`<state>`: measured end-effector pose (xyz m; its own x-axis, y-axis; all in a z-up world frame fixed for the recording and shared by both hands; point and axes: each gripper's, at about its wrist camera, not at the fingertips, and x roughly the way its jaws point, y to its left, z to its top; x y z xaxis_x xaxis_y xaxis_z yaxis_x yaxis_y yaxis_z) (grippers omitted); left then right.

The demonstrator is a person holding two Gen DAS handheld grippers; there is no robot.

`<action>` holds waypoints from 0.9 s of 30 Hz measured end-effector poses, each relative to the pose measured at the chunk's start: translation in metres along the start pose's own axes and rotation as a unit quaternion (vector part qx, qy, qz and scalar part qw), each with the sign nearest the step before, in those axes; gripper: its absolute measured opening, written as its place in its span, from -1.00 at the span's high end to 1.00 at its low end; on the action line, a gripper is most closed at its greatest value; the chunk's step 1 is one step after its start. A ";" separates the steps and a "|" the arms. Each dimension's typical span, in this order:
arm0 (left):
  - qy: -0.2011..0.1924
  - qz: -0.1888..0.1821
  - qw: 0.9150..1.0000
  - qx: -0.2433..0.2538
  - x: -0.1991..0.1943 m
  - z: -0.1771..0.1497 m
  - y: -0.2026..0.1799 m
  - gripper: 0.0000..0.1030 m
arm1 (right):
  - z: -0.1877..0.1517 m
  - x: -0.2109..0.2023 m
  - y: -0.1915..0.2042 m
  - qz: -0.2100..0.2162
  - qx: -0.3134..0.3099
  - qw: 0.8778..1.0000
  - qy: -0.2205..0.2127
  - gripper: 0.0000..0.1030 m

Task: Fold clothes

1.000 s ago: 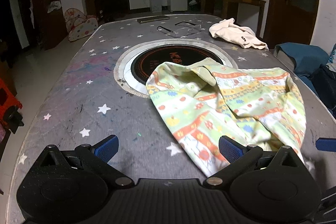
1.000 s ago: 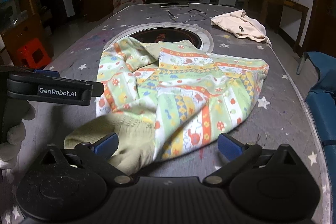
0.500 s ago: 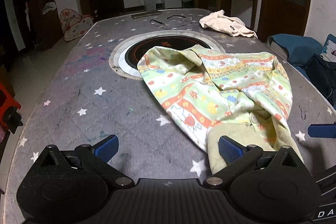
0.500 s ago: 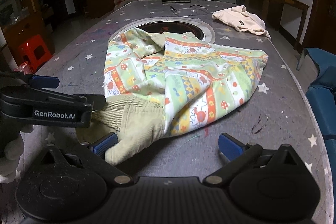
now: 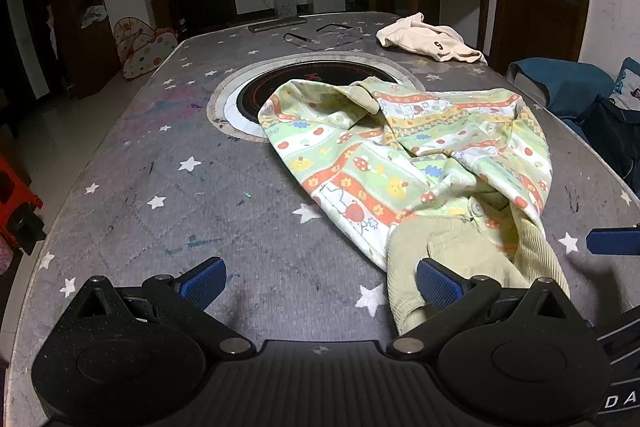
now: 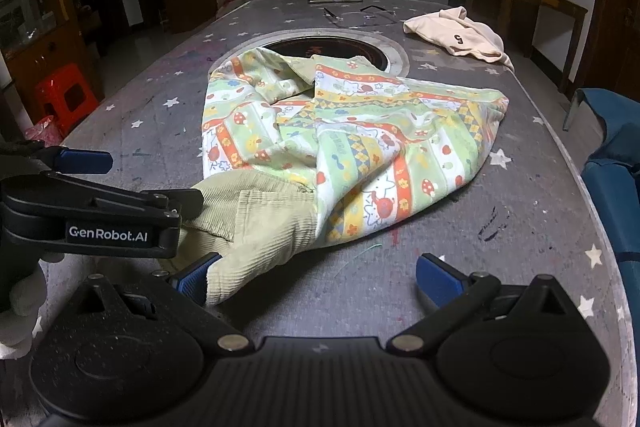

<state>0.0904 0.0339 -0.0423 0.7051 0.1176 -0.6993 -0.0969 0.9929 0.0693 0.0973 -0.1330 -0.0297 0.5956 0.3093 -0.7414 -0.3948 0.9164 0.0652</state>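
A child's garment (image 5: 400, 155) printed in green, orange and yellow lies crumpled on the grey starred table (image 5: 160, 195), its far edge over the round hotplate inset (image 5: 256, 99). A beige corduroy part (image 5: 460, 255) sticks out at its near end. My left gripper (image 5: 320, 283) is open, its right finger against the corduroy. My right gripper (image 6: 316, 279) is open too, and the corduroy part (image 6: 260, 223) lies over its left finger. In the right wrist view the garment (image 6: 360, 131) spreads ahead, and the left gripper (image 6: 92, 215) comes in from the left.
A cream garment (image 5: 428, 41) with a number on it lies at the table's far right. Thin dark-rimmed items (image 5: 320, 35) sit at the far end. A blue seat (image 6: 612, 163) stands beside the table's right edge, a red stool (image 6: 66, 95) on the left floor.
Both grippers have drawn back toward the near edge. The corduroy end, hidden under the left gripper before, now shows in the left view. Both stay open.
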 end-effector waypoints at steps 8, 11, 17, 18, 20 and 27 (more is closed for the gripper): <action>-0.001 0.002 1.000 0.001 0.000 0.002 0.000 -1.00 | 0.003 -0.001 -0.001 0.000 0.002 1.000 -0.004 -1.00; -0.001 0.004 1.000 -0.001 0.001 0.005 0.002 -1.00 | 0.005 -0.001 -0.002 0.000 0.003 1.000 -0.006 -1.00; -0.004 0.007 1.000 -0.002 0.004 0.011 0.007 -1.00 | 0.012 0.002 -0.005 0.000 0.007 1.000 -0.010 -1.00; -0.004 0.007 1.000 -0.002 0.005 0.012 0.007 -1.00 | 0.013 0.002 -0.005 0.000 0.007 1.000 -0.011 -1.00; -0.004 0.008 1.000 -0.002 0.007 0.014 0.008 -1.00 | 0.016 0.003 -0.006 0.001 0.008 1.000 -0.011 -1.00; -0.002 0.010 1.000 0.000 0.011 0.017 0.009 -1.00 | 0.023 0.008 -0.006 0.001 0.009 1.000 -0.013 -1.00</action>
<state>0.1093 0.0444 -0.0371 0.7062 0.1373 -0.6946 -0.1103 0.9904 0.0835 0.1209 -0.1301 -0.0209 0.6125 0.3175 -0.7239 -0.3842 0.9199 0.0784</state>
